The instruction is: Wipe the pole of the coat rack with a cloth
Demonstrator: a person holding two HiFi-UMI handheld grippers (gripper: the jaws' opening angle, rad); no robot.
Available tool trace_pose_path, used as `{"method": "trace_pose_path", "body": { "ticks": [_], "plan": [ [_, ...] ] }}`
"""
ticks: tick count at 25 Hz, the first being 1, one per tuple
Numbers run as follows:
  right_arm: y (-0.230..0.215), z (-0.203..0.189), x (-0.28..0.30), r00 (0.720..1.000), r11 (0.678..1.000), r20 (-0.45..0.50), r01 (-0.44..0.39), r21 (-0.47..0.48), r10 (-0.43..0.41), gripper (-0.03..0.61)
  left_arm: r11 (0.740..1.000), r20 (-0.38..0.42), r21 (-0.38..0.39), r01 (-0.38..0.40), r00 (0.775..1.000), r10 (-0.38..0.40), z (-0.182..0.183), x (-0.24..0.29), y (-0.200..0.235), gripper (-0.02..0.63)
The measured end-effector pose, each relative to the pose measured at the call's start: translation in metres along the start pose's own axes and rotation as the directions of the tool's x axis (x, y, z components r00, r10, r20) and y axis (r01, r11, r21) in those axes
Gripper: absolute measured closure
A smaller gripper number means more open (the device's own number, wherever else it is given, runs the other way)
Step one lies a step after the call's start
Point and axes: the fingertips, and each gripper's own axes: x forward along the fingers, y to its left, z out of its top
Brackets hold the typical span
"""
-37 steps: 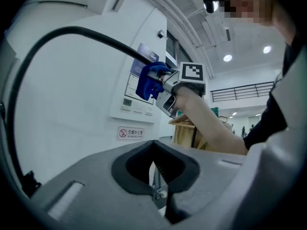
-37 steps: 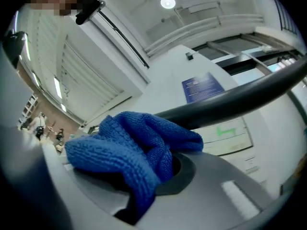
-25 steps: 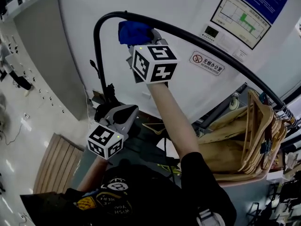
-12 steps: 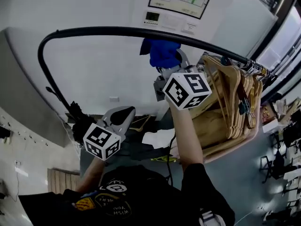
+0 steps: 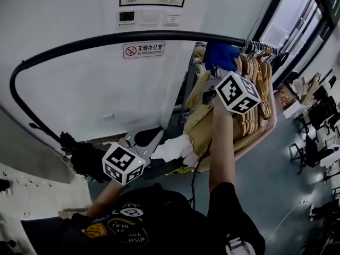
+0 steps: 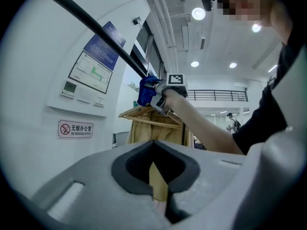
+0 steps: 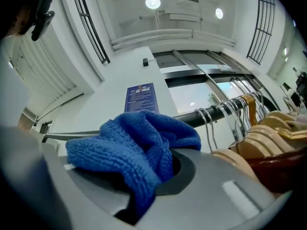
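A black curved pole (image 5: 106, 38) of the coat rack arches across the head view. My right gripper (image 5: 223, 65) is raised to it and shut on a blue cloth (image 5: 220, 56), which lies against the pole right beside the hangers. In the right gripper view the blue cloth (image 7: 136, 147) bulges out of the jaws, with the pole (image 7: 201, 116) behind it. My left gripper (image 5: 139, 153) hangs low at the left, away from the pole, jaws shut with nothing between them. In the left gripper view the cloth (image 6: 146, 90) and the pole (image 6: 96, 30) show high up.
Several wooden hangers (image 5: 255, 94) with metal hooks crowd the pole's right part, over a tan garment (image 5: 204, 129). A white wall with a no-smoking sign (image 5: 143, 49) stands behind. A black stand (image 5: 79, 155) sits low at the left.
My right gripper has slid the blue cloth along the pole from the curved left end towards the right, up to the hangers. The left gripper has stayed low.
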Motion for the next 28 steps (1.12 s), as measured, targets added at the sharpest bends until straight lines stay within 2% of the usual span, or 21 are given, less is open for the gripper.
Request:
{"method": "trace_pose_path", "body": {
  "ticks": [2,6,8,11,14,16,18,20,22,25,28],
  "plan": [
    [0.024,-0.004,0.003,0.999,0.999,-0.002,-0.043,-0.021,0.043,0.555,1.0,0.004,-0.002,-0.03,1.0,0.03,0.0,-0.005,0.005,0.612],
    [0.11,-0.023,0.018,0.973,0.973,-0.033,-0.228,-0.043,0.227,0.555,0.991,0.019,-0.009,-0.135,0.991,0.136,-0.001,-0.027,0.026,0.612],
    [0.161,-0.035,0.024,0.94,0.94,-0.042,-0.34,-0.018,0.339,0.554,0.979,0.027,-0.019,-0.203,0.979,0.204,-0.002,-0.044,0.036,0.612],
    [0.242,-0.051,0.029,0.856,0.858,-0.053,-0.514,0.016,0.514,0.552,0.949,0.041,-0.036,-0.312,0.949,0.313,-0.003,-0.076,0.05,0.611],
    [0.323,-0.067,0.032,0.756,0.759,-0.065,-0.649,0.053,0.651,0.551,0.899,0.056,-0.056,-0.434,0.898,0.436,-0.005,-0.116,0.065,0.612],
    [0.373,-0.077,0.035,0.692,0.695,-0.062,-0.713,0.097,0.719,0.551,0.855,0.067,-0.073,-0.514,0.853,0.518,-0.008,-0.146,0.072,0.612],
    [0.421,-0.086,0.037,0.632,0.633,-0.057,-0.76,0.15,0.773,0.551,0.801,0.074,-0.094,-0.591,0.798,0.598,-0.01,-0.179,0.078,0.612],
    [0.463,-0.093,0.041,0.59,0.59,-0.063,-0.784,0.193,0.805,0.551,0.752,0.074,-0.114,-0.649,0.749,0.658,-0.011,-0.209,0.082,0.612],
    [0.496,-0.098,0.046,0.57,0.572,-0.076,-0.793,0.21,0.818,0.551,0.725,0.071,-0.124,-0.678,0.722,0.688,-0.01,-0.227,0.084,0.612],
    [0.524,-0.102,0.051,0.54,0.546,-0.088,-0.813,0.202,0.837,0.551,0.717,0.073,-0.129,-0.686,0.714,0.696,-0.005,-0.235,0.087,0.611],
    [0.512,-0.1,0.045,0.517,0.525,-0.092,-0.829,0.192,0.851,0.551,0.745,0.082,-0.128,-0.654,0.742,0.665,-0.004,-0.223,0.087,0.612]
  ]
}}
